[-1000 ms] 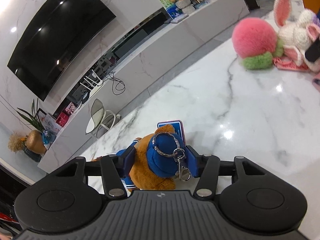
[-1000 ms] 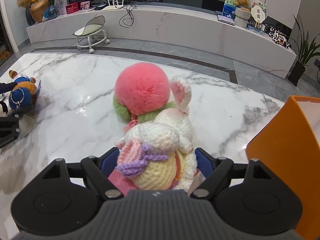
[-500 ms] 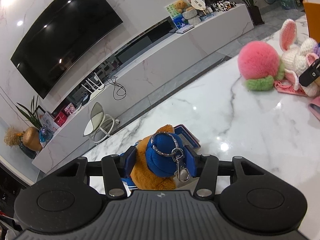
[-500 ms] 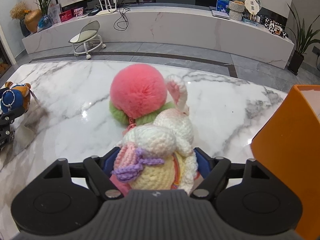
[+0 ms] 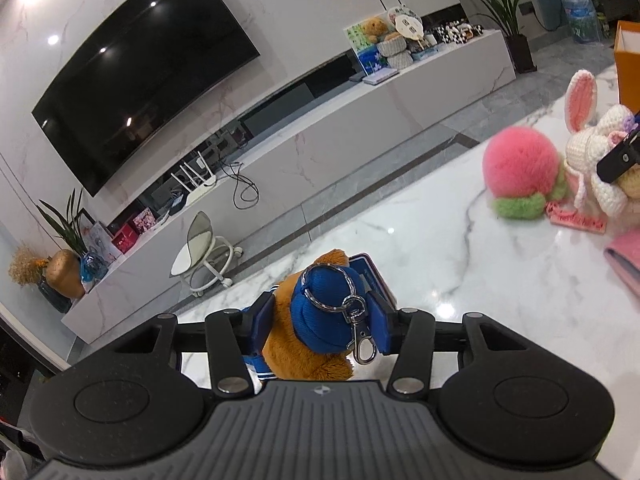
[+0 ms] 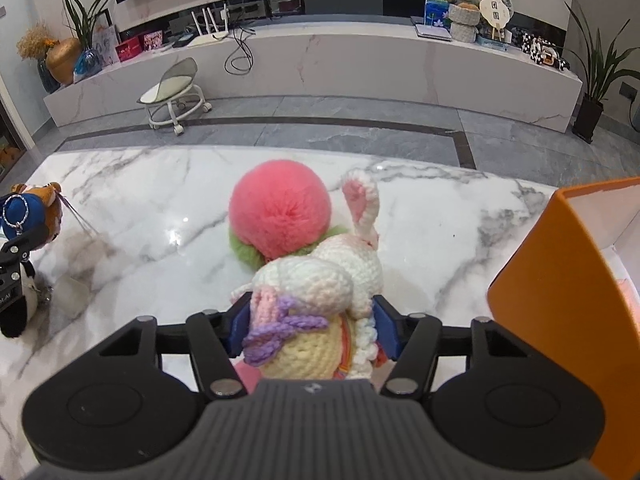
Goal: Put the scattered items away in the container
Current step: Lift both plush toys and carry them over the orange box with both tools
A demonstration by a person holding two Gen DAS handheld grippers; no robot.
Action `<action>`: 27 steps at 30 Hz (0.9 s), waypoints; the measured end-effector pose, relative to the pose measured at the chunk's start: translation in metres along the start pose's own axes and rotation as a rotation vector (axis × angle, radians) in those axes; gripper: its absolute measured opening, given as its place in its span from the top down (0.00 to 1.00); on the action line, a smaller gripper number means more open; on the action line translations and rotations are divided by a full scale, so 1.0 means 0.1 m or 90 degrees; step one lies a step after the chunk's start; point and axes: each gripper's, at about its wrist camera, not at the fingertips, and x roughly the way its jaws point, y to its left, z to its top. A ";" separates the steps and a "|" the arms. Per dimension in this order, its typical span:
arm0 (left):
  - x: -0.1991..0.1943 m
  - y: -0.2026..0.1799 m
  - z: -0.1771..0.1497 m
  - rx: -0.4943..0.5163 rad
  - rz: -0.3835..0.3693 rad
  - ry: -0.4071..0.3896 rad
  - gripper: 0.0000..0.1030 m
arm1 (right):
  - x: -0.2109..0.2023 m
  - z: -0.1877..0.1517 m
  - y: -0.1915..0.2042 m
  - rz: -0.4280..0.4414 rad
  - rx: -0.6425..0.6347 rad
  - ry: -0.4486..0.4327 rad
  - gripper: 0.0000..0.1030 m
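My left gripper [image 5: 320, 317] is shut on a brown bear keychain [image 5: 308, 356] with a blue cap and a metal ring, held just above the white marble table [image 5: 420, 240]. A crocheted white rabbit [image 6: 316, 280] with a purple bow sits between the blue pads of my right gripper [image 6: 313, 326]. Those jaws are closing and the pads press into its yarn. The rabbit's ear leans on a pink fluffy ball [image 6: 280, 212] with a green base. The orange box [image 6: 552, 280] stands open at the right, close beside the right gripper.
A blue card [image 5: 366, 266] stands behind the bear. A pink tag [image 5: 576, 222] and a flat pink pouch [image 5: 624, 260] lie near the rabbit. A black and white plush [image 6: 16, 312] lies at the table's left edge. Beyond the table are grey floor and a low stool [image 6: 172, 96].
My left gripper has risen with the bear, away from the blue card. The right jaws have closed in on the rabbit and lifted slightly.
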 end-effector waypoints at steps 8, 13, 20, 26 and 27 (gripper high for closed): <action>-0.20 0.03 0.13 -0.011 0.008 -0.019 0.45 | -0.29 0.05 -0.04 0.008 0.010 -0.031 0.38; -0.33 0.04 0.21 -0.026 0.004 -0.032 0.45 | -0.53 0.11 -0.11 0.013 0.024 -0.059 0.38; -0.57 -0.01 0.42 -0.032 -0.001 -0.068 0.45 | -0.84 0.17 -0.25 0.021 0.056 -0.100 0.38; -0.67 -0.20 0.60 -0.003 -0.008 -0.083 0.45 | -1.01 0.14 -0.35 0.027 0.071 -0.118 0.38; -0.68 -0.24 0.62 0.001 -0.009 -0.084 0.45 | -1.03 0.14 -0.37 0.027 0.073 -0.121 0.38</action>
